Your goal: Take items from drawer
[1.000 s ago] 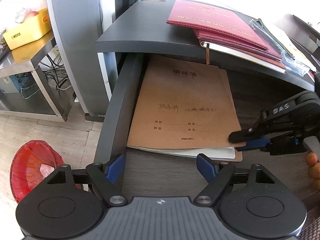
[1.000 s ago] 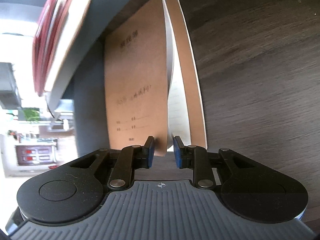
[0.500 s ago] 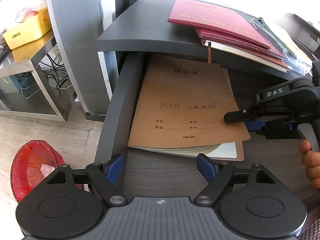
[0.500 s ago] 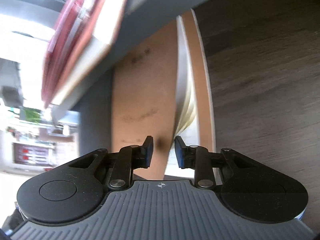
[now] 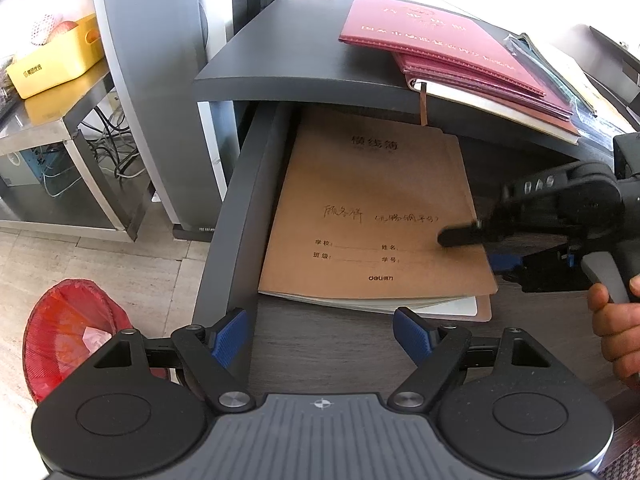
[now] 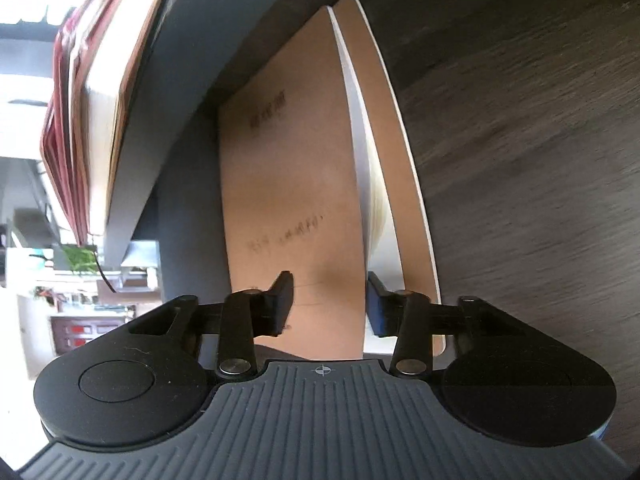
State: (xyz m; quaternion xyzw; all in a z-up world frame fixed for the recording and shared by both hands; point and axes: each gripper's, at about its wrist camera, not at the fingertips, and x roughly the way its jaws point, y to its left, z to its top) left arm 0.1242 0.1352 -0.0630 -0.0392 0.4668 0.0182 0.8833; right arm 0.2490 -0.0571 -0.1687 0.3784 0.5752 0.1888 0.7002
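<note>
A brown paper notebook (image 5: 372, 216) lies in the open dark drawer (image 5: 224, 240), on top of white pages and a second brown cover. My right gripper (image 5: 472, 252) reaches in from the right, turned on its side. Its jaws straddle the top cover's right edge: one finger above the cover, one under it. In the right wrist view the jaws (image 6: 330, 304) stand partly open around the cover (image 6: 288, 184), and I cannot tell whether they touch it. My left gripper (image 5: 320, 334) is open and empty, hovering over the drawer's front.
The desk top (image 5: 280, 68) above the drawer carries red folders (image 5: 436, 44) and papers. A red bin (image 5: 68, 340) stands on the floor at left. A yellow box (image 5: 56, 60) sits on a metal table at far left.
My right gripper has slid further left over the notebook cover and its jaws have spread wider. The cover's edge is lifted slightly. The left gripper has not moved.
</note>
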